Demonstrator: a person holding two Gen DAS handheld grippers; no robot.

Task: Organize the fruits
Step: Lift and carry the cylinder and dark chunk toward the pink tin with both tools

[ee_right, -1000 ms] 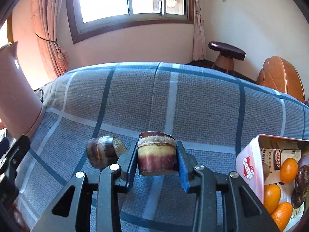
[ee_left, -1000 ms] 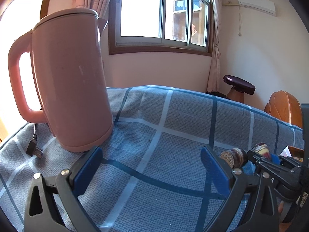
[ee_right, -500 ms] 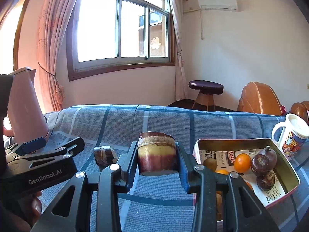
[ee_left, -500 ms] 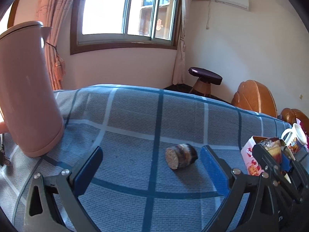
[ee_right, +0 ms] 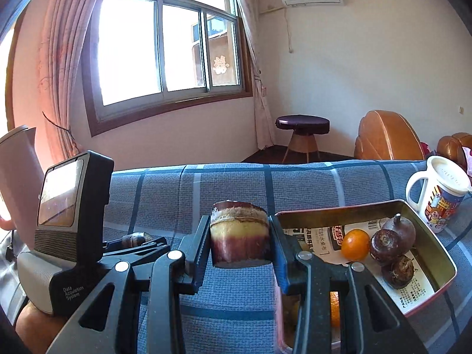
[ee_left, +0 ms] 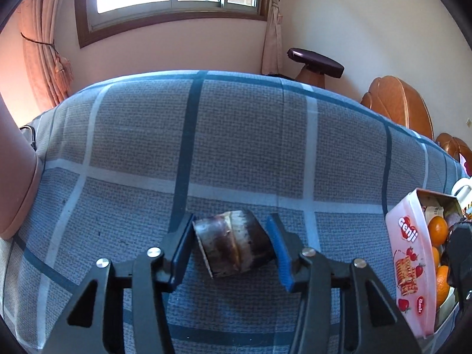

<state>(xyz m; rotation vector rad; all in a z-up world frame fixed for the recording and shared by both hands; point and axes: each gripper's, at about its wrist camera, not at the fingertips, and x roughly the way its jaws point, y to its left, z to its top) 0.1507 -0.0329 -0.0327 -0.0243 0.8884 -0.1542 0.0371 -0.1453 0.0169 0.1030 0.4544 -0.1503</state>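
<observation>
A dark purple sugarcane piece (ee_left: 233,244) lies tilted on the blue checked cloth (ee_left: 236,147). My left gripper (ee_left: 230,219) is closing its jaws on it, and both blue pads touch its ends. My right gripper (ee_right: 239,221) is shut on a second sugarcane piece (ee_right: 240,242), held upright above the cloth just left of the pink tin (ee_right: 339,208). In the tin lie oranges (ee_right: 355,243) and dark round fruits (ee_right: 386,244). In the right wrist view the left gripper's body (ee_right: 73,221) is low at the left, a hand under it.
A pink kettle (ee_left: 14,183) stands at the cloth's left edge, with its cord behind it. A white printed mug (ee_right: 442,197) is behind the tin at the right. The tin's pink side (ee_left: 410,250) is close to the right of the left gripper. A stool (ee_right: 302,124) and wooden chairs stand beyond the table.
My left gripper swung right from the kettle, came down over the lying sugarcane piece, and its jaws drew in onto it. The right gripper rose and turned toward the tin with its piece.
</observation>
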